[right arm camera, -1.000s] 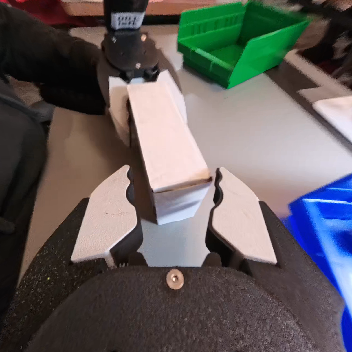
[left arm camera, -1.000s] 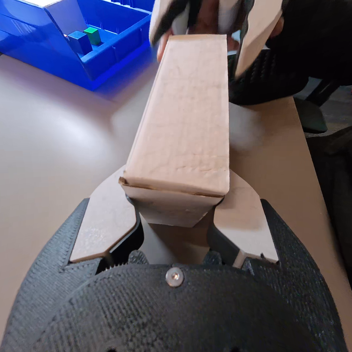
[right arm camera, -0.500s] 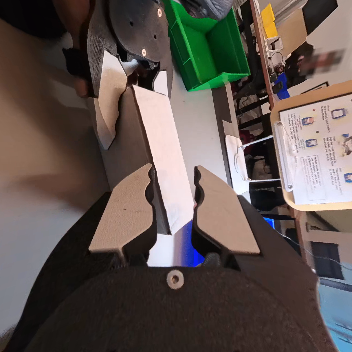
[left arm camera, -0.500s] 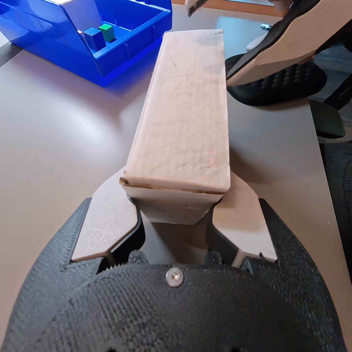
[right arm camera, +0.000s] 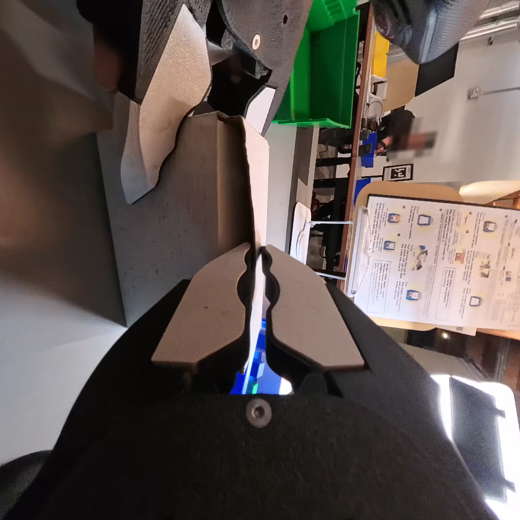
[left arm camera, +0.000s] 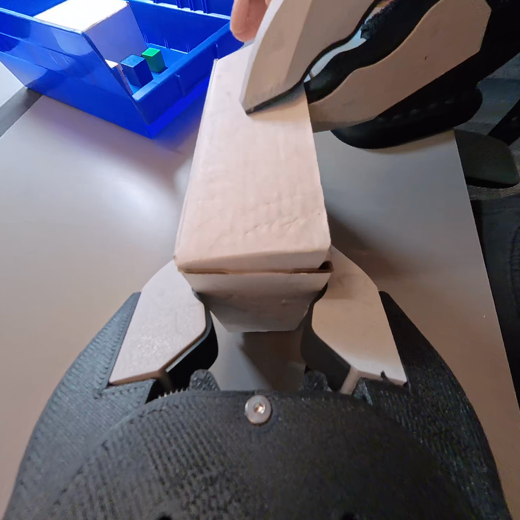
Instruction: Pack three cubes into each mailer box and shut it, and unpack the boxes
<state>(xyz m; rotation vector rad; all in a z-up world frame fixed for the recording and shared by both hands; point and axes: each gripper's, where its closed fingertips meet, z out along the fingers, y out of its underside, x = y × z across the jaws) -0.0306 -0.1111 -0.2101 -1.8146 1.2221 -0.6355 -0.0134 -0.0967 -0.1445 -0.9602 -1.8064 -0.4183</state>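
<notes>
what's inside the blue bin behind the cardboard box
In the blue bin, a blue cube and a green cube stand side by side. The bin's wall and the mailer box hide the rest.

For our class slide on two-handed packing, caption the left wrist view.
Left hand-held gripper clamps a closed mailer box while the right hand-held gripper pinches its far end.

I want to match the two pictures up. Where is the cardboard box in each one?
Left wrist view: the cardboard box runs up the middle, its near end held by the left tool.
Right wrist view: the same box stands in the middle, turned sideways, with its thin flap pinched by the right tool.
Shared landmark: the blue bin, top left in the left view, peeks out between the fingers low down in the right view.
</notes>
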